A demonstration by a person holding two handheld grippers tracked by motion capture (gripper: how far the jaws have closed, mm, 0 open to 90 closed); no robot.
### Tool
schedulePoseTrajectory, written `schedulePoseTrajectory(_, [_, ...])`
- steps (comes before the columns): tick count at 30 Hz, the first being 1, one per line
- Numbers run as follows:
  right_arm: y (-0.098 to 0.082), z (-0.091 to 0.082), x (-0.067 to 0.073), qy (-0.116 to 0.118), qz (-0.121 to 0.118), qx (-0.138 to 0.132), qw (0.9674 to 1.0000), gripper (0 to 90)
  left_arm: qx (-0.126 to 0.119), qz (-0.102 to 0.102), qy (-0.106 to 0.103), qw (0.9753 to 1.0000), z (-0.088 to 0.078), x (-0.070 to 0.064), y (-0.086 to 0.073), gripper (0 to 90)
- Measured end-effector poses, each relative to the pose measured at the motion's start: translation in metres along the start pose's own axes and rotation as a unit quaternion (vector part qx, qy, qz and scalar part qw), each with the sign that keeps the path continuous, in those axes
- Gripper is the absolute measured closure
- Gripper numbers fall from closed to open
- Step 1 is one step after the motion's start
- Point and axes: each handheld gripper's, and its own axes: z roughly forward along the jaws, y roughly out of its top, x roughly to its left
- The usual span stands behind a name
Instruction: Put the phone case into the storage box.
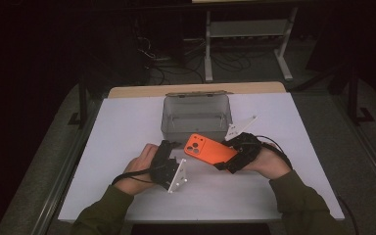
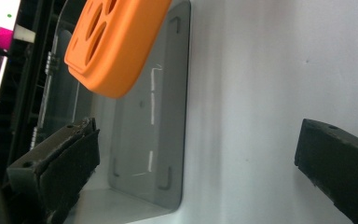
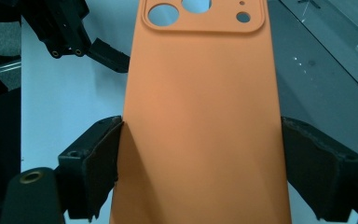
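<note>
An orange phone case (image 1: 209, 149) with camera cut-outs is held a little above the white table, just in front of a grey open box (image 1: 196, 122). My right gripper (image 1: 227, 157) is shut on it, one pad on each long edge; in the right gripper view the case (image 3: 200, 116) runs up between my right gripper's (image 3: 200, 154) jaws. My left gripper (image 1: 169, 147) rests on the table left of the case, its jaws wide apart with nothing between them. In the left gripper view my left gripper (image 2: 196, 154) faces the box (image 2: 168, 116), with the case (image 2: 116, 42) above it.
The white table top (image 1: 127, 127) has bare room on the left and along the front edge. A wooden strip (image 1: 196, 90) borders the far edge. Beyond it on the dark floor stand a white frame (image 1: 247, 29) and cables. The left gripper (image 3: 74, 32) shows beyond the case.
</note>
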Motion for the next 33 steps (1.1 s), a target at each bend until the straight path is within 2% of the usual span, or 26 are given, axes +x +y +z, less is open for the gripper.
schedulePoseTrajectory(8, [-0.0003, 0.0000, -0.0006, 0.000, -0.001, 0.001, 1.0000, 15.7, 0.010, 0.037, 0.019, 0.9991, -0.0001, -0.0036, 0.0019, 0.0])
schedulePoseTrajectory(15, [-0.0008, 0.0000, -0.0008, 0.000, 0.001, 0.001, 1.0000, 15.7, 0.015, 0.056, 0.035, 0.9977, -0.0010, -0.0050, 0.0023, 0.0])
schedulePoseTrajectory(21, [-0.0010, -0.0004, -0.0008, 0.000, 0.002, 0.001, 1.0000, 15.7, 0.015, 0.058, 0.049, 0.9970, -0.0049, -0.0030, 0.0030, 0.0])
schedulePoseTrajectory(33, [-0.0013, 0.0006, -0.0010, 0.001, 0.004, 0.004, 1.0000, 15.7, 0.011, 0.064, 0.062, 0.9959, -0.0096, -0.0017, 0.0062, 0.0])
